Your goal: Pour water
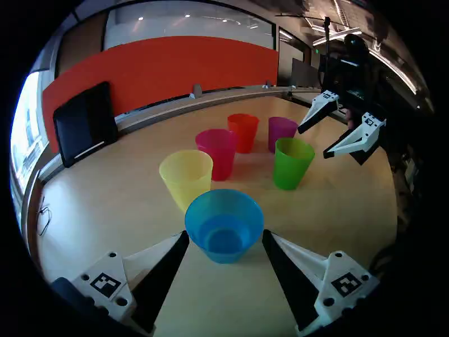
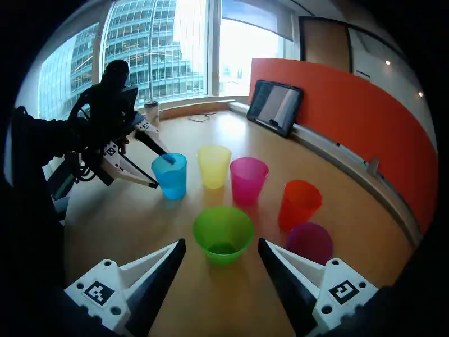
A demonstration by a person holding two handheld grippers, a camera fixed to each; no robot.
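L tongs [image 1: 224, 232] & R tongs [image 2: 220, 241]: both spread wide.

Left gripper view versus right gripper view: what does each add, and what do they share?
Left gripper view: strip lights overhead, and the blue cup nearest, framed by the open left gripper. Right gripper view: towers outside, and the green cup nearest, framed by the open right gripper. Shared: six cups, table, orange wall, black screen.
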